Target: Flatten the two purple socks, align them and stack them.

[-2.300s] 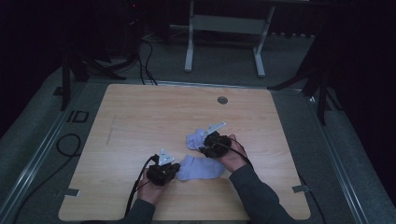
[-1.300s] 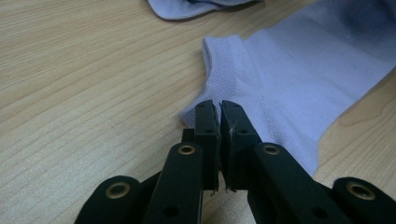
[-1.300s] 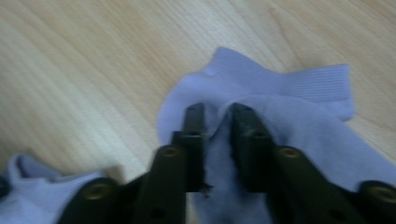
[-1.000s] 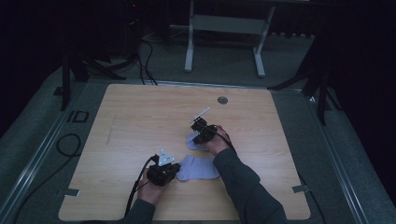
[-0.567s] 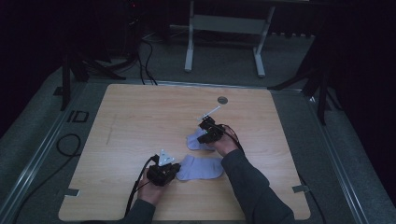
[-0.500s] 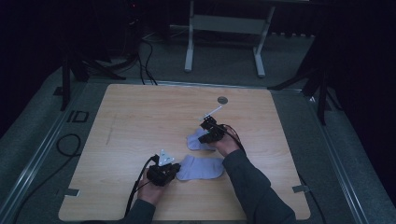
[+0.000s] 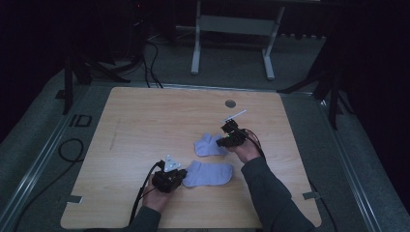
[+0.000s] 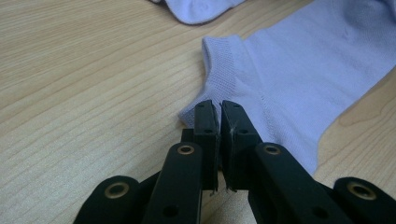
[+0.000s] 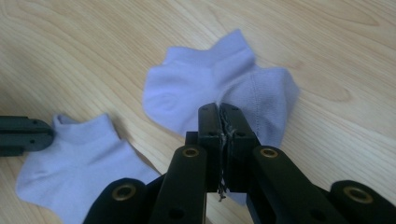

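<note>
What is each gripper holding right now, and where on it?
Left gripper pinches the near sock at its cuff corner. Right gripper pinches the far sock at its edge; fabric puckers toward the jaws.

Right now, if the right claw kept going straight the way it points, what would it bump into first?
The crumpled sock. The right claw sits shut right at its edge, maybe already pinching it, so it would push into that sock straight away.

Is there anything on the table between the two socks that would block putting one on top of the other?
Nothing visible does. Only bare table lies between the far sock, under the right gripper, and the near sock, at the left gripper.
</note>
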